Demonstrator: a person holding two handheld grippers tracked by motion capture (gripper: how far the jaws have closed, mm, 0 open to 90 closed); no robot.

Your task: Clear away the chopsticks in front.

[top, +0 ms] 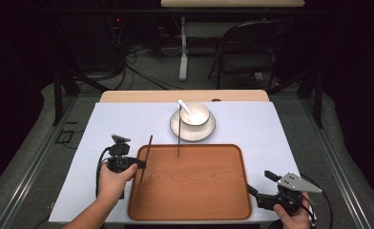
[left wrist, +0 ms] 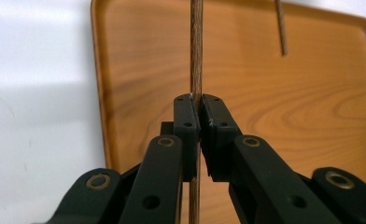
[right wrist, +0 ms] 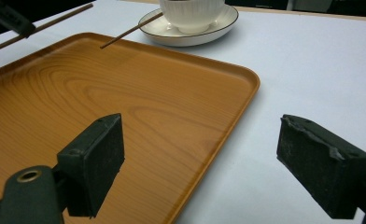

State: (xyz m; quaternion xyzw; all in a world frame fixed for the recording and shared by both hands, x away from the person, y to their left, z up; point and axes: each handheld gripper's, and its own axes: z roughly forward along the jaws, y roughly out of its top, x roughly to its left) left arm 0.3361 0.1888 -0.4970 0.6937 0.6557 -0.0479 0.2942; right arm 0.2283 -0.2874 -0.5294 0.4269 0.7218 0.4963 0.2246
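My left gripper [top: 140,164] [left wrist: 196,100] is shut on a thin brown chopstick [top: 146,157] [left wrist: 196,46], which hangs over the left rim of the wooden tray [top: 190,191] [left wrist: 312,93] and runs front to back. A second chopstick [top: 179,138] [left wrist: 280,28] [right wrist: 130,31] leans from the white plate [top: 175,129] [right wrist: 218,25] down into the tray. A white bowl [top: 195,115] [right wrist: 190,11] with a white spoon [top: 184,106] stands on the plate. My right gripper [top: 261,182] [right wrist: 209,154] stays open and holds nothing off the tray's front right corner.
A white sheet [top: 104,124] covers the table, with bare room left and right of the tray. Behind the table are a folding chair [top: 247,47], a table leg and cables on the floor. The held chopstick [right wrist: 55,21] crosses the right gripper view's top left.
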